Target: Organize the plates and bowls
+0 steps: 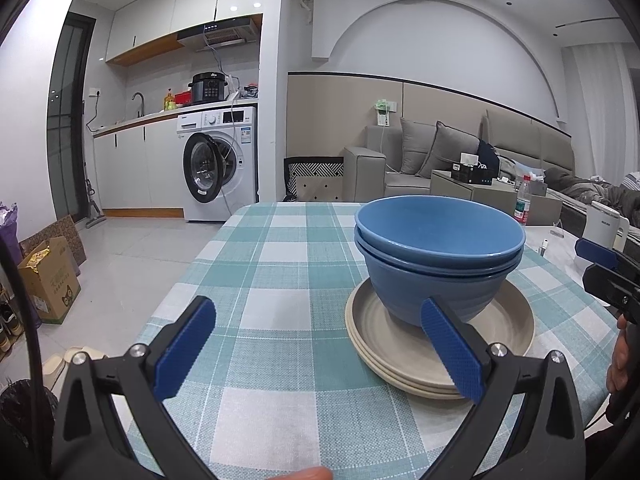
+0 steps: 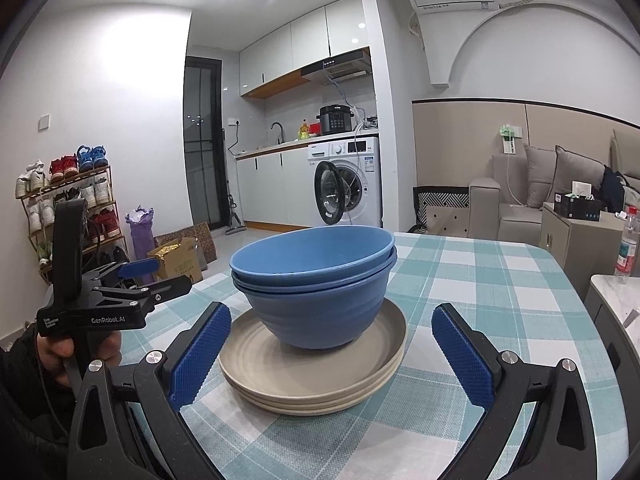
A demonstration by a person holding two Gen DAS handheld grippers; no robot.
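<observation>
Nested blue bowls [image 1: 438, 256] [image 2: 316, 276] sit upright on a stack of three beige plates [image 1: 368, 332] [image 2: 260, 360] on the checked tablecloth. My left gripper [image 1: 320, 352] is open with nothing in it and hovers near the stack's front left; its right finger [image 1: 452, 350] overlaps the plates' near edge in view. My right gripper [image 2: 332, 356] is open too, with its fingers apart just in front of the plates. Each gripper shows in the other's view, the right gripper [image 1: 592, 268] at the far right and the left gripper [image 2: 160, 278] at the left, held by a hand.
The teal checked table [image 1: 272, 264] [image 2: 480, 280] ends at a far edge in front of the kitchen floor. A water bottle [image 1: 523, 200] and a white kettle [image 1: 604, 220] stand on a side surface to the right. A sofa, a washing machine and a shoe rack stand farther off.
</observation>
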